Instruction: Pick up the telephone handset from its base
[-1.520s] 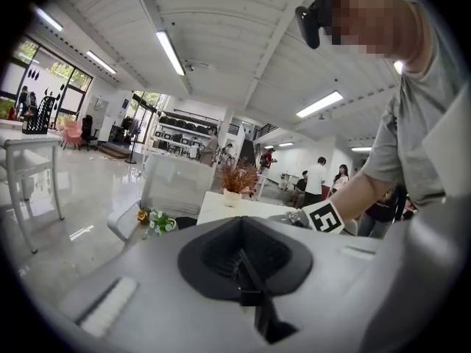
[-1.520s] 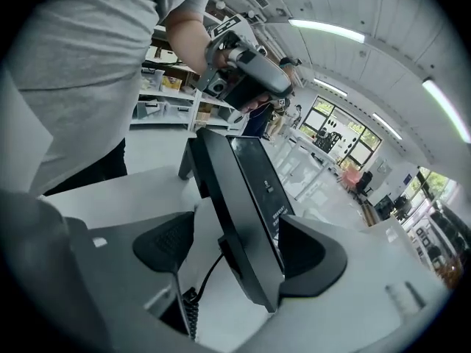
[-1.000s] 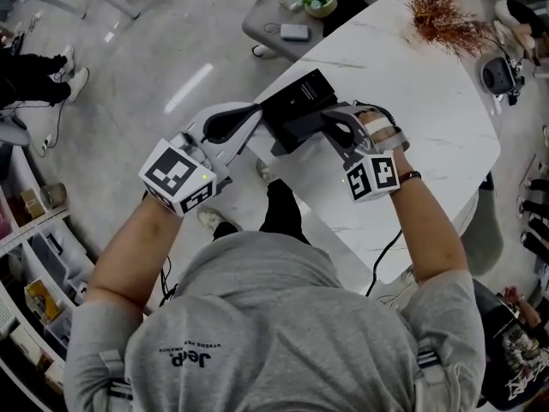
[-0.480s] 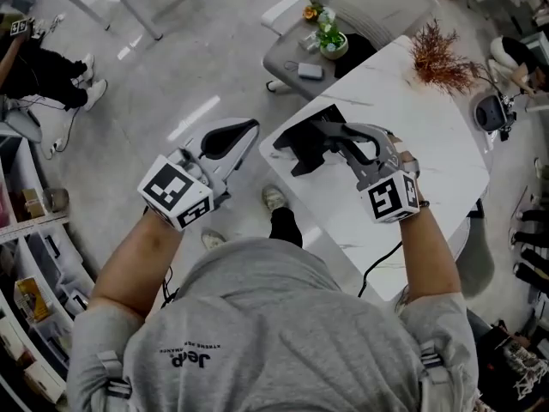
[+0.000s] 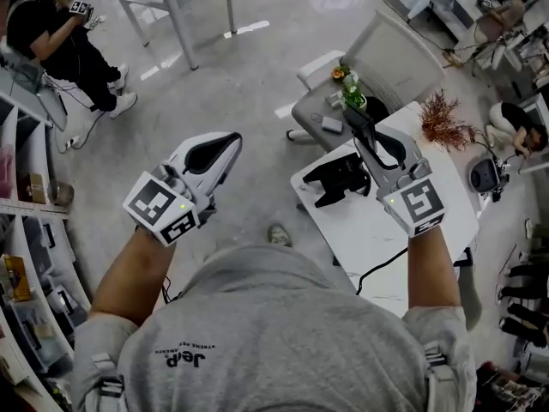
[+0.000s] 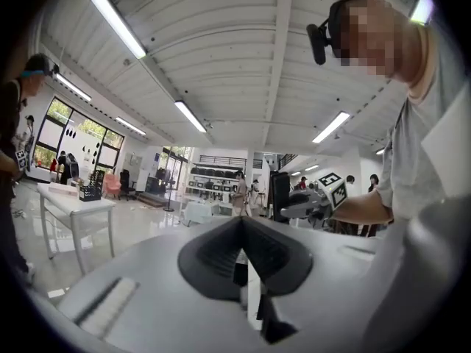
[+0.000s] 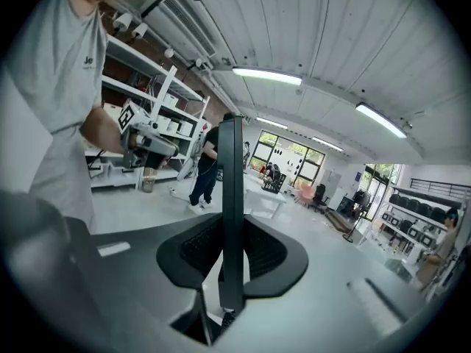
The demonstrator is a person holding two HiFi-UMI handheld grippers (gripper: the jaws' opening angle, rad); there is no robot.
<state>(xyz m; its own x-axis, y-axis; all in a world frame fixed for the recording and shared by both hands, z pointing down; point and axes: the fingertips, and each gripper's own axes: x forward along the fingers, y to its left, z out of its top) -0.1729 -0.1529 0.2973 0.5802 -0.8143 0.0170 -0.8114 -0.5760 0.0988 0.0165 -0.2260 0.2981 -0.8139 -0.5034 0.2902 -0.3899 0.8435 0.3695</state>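
Note:
The black telephone base (image 5: 336, 178) sits on the white marble table (image 5: 403, 230), near its left edge. My right gripper (image 5: 362, 129) is raised above the table and is shut on the black handset (image 5: 352, 114). In the right gripper view the handset (image 7: 230, 212) stands edge-on as a thin upright slab between the pads. My left gripper (image 5: 216, 148) is raised over the floor, left of the table, with its jaws together and nothing in them. In the left gripper view the right gripper (image 6: 309, 206) and the handset (image 6: 280, 195) show at mid-right.
A grey chair (image 5: 377, 67) with a small potted plant (image 5: 354, 93) stands beyond the table. A dried reddish plant (image 5: 446, 118) lies on the table's far end. A cord (image 5: 386, 264) hangs off the near edge. Shelves (image 5: 26, 230) line the left; a person (image 5: 60, 41) stands at upper left.
Both grippers have risen. The right one lifted the handset off the base and carried it up and to the right. The left one moved left, away from the table.

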